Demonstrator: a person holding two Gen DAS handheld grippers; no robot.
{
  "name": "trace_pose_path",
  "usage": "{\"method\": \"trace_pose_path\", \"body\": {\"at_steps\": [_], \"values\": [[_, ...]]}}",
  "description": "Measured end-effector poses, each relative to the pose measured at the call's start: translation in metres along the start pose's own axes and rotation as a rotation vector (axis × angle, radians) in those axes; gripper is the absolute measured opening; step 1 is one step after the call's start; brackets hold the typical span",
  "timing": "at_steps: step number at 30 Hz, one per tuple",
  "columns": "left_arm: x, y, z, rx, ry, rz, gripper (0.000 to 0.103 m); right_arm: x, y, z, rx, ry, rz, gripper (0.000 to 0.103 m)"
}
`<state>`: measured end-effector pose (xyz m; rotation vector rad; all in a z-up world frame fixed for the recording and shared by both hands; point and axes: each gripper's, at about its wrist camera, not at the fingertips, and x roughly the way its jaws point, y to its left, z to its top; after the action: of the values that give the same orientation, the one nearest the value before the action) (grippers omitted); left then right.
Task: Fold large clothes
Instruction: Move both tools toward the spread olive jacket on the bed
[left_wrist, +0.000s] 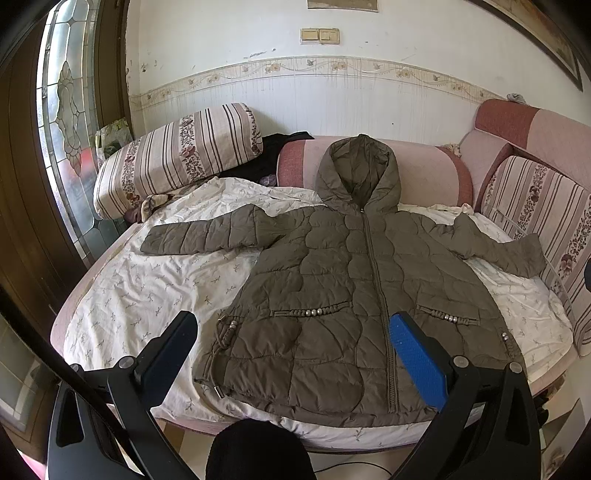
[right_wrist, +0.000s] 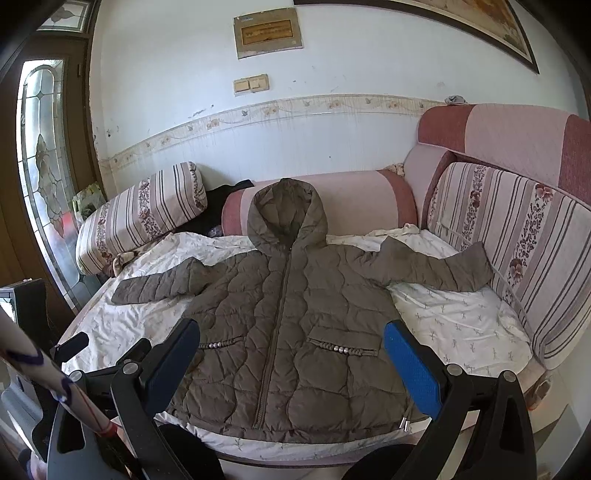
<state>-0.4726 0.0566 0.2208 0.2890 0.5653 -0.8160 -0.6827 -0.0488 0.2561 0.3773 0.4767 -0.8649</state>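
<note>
No lettering is legible anywhere; the wall plaque is blurred.

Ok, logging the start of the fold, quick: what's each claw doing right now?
Left claw: open, holding nothing, above the olive quilted hooded jacket.
Right claw: open, holding nothing.

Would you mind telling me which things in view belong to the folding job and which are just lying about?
Belongs to the job:
- olive hooded jacket, spread flat and zipped
- white sheet beneath it, the folding surface
- left hand-held gripper and right hand-held gripper, both open

Just lying about:
- striped bolster
- black garment behind it
- pink bolster
- striped cushion
</note>
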Motion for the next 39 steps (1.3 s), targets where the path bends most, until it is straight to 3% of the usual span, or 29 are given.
{"method": "trace_pose_path", "body": {"at_steps": [18,26,31,39], "values": [[-0.002,0.003,-0.002,0.001,-0.005,0.000,0.103,0.001,0.001,-0.003,0.023,-0.001,0.004,0.102],[-0.005,0.004,-0.005,0.006,-0.009,0.005,0.103,0.004,-0.002,-0.001,0.102,0.023,0.007,0.102],[-0.006,0.016,0.003,-0.023,-0.023,0.034,0.103,0.014,-0.028,0.010,0.210,0.046,-0.012,0.102],[0.022,0.041,0.057,-0.109,-0.041,0.080,0.103,0.044,-0.112,0.022,0.354,0.054,-0.047,0.102]]}}
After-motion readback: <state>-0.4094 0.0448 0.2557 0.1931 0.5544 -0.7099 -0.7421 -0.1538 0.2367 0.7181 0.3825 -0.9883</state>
